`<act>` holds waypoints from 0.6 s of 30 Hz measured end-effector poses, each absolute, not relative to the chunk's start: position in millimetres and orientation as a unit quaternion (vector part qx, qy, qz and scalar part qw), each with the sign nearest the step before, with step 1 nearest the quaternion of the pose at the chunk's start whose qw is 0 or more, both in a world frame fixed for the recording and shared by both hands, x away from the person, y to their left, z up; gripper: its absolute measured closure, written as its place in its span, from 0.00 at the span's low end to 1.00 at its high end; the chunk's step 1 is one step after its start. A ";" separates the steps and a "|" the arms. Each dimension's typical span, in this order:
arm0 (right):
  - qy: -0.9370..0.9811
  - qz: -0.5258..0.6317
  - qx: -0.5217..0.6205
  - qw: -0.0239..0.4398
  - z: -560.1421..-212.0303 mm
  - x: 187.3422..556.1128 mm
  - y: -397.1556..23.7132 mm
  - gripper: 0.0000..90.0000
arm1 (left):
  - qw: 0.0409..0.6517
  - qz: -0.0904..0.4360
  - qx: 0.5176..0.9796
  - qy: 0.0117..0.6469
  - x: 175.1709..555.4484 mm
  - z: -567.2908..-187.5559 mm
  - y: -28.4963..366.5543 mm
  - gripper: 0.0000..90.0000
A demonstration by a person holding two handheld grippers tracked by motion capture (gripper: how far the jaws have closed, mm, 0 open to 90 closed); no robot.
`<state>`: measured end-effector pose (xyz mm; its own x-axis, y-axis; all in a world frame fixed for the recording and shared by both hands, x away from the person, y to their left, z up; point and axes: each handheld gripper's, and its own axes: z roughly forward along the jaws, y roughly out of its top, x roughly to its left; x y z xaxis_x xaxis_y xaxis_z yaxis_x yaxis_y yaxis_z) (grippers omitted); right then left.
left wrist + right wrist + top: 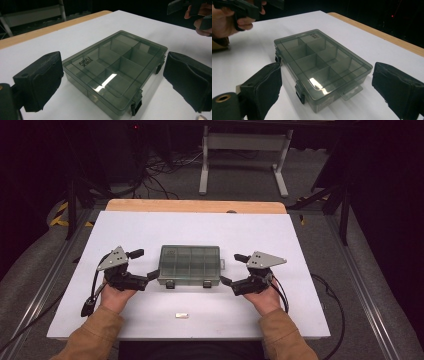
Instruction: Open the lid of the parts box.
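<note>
I see the lidded smoky compartment box (190, 264) mid-table on the white board (150, 227), latches toward me, left gripper (144, 268) jaws wide apart at its left end, right gripper (231, 271) likewise at its right, neither touching it, small metal piece (182, 315) nearer me.

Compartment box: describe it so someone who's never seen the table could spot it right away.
On the white board covering the table, look at the middle, between the left gripper and the right gripper. There lies a flat, smoky see-through compartment box, lid shut, two dark latches on its near edge. The small silvery piece nearer the person is tiny and opaque.
</note>
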<state>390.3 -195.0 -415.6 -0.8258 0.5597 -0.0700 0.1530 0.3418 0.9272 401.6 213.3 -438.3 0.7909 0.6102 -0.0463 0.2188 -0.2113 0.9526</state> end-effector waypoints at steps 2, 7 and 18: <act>0.798 0.527 0.224 0.187 -417.9 394.8 -191.4 0.11 | 0.568 0.168 0.757 0.275 405.4 -440.5 212.1 0.04; 0.812 0.506 0.230 0.178 -425.2 399.8 -186.7 0.12 | 0.559 0.165 0.767 0.267 406.8 -443.1 213.4 0.05; 0.834 0.471 0.238 0.162 -433.0 403.5 -181.8 0.19 | 0.512 0.126 0.805 0.272 412.9 -450.3 212.1 0.07</act>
<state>403.5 -181.8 -433.0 -0.8339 0.5499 -0.0461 0.2449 0.4437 0.8621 412.9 212.1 -450.3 0.8197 0.5677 -0.0757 0.3090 -0.3271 0.8931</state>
